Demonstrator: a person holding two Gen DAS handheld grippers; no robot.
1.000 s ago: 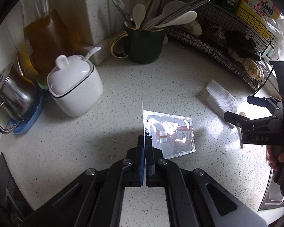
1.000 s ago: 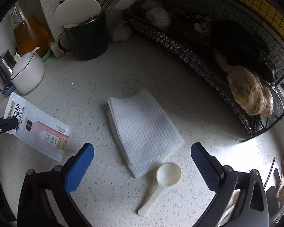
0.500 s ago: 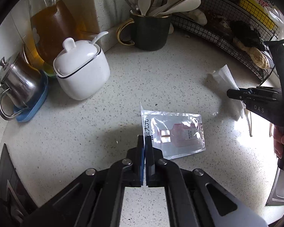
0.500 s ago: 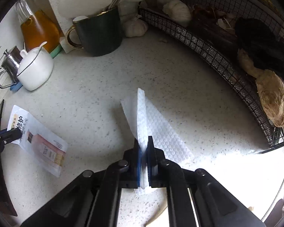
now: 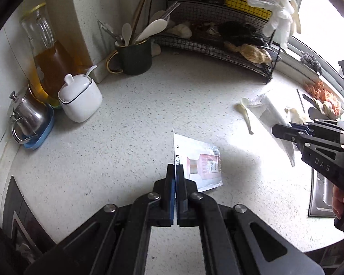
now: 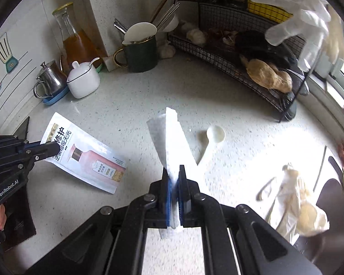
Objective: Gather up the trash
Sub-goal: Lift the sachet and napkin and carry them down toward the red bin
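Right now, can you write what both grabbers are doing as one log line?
left gripper: shut on sachet | right gripper: shut on paper towel | spoon: on counter

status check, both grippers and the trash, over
Left hand-held gripper shut on packet. Right hand-held gripper shut on paper towel. Plastic spoon left on counter.

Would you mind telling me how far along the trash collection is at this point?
Nothing looks binned yet; no bin is visible. In hand: the left gripper is shut on the sachet, and the right gripper is shut on the paper towel, both held above the counter. Left: dropping both off, then possibly the plastic spoon and the crumpled bag.
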